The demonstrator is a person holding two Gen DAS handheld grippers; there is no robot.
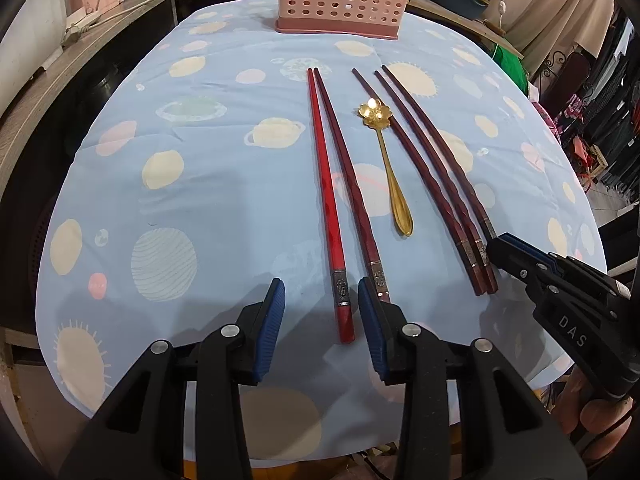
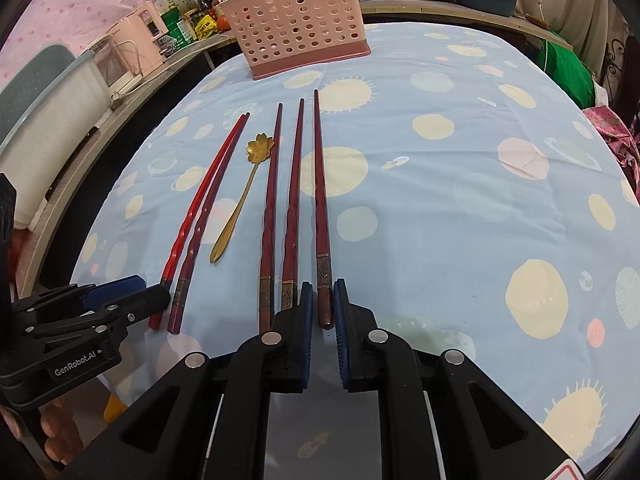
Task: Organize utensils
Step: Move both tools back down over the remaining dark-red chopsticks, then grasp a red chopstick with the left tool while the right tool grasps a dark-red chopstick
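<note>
Your left gripper [image 1: 321, 300] stands with its jaws wide, the butt of the bright red chopstick [image 1: 329, 204] lying loose between them on the blue planet-print tablecloth [image 1: 200, 184]. A dark red chopstick [image 1: 348, 184] lies just beside it, passing by the right pad. Your right gripper [image 2: 323, 300] has its jaws narrow around the butt of the rightmost dark chopstick [image 2: 320, 200]; whether the pads touch it, you cannot tell. Two more dark chopsticks [image 2: 280, 208] lie just left of that one, then the gold flower spoon [image 2: 240, 200]. The pink perforated holder [image 2: 296, 24] stands at the table's far edge.
</note>
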